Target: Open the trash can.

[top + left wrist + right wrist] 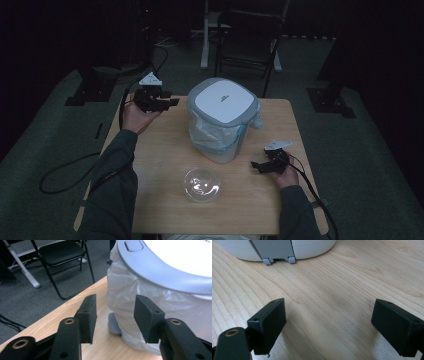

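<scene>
Wooden table (260,200), lidded bin (222,120) with plastic liner, empty glass bowl (202,184)

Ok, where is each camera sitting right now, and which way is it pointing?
High view: above the person's side, looking forward and down at the table, bin and bowl; both forearms and claws show.
Left gripper view: on the left claw, facing the bin's bagged side; open jaws show.
Right gripper view: on the right claw, low over the table, facing the bin's base; open jaws show.
All share the bin.

Overhead; claw cameras near shared bin (222,120)
</scene>
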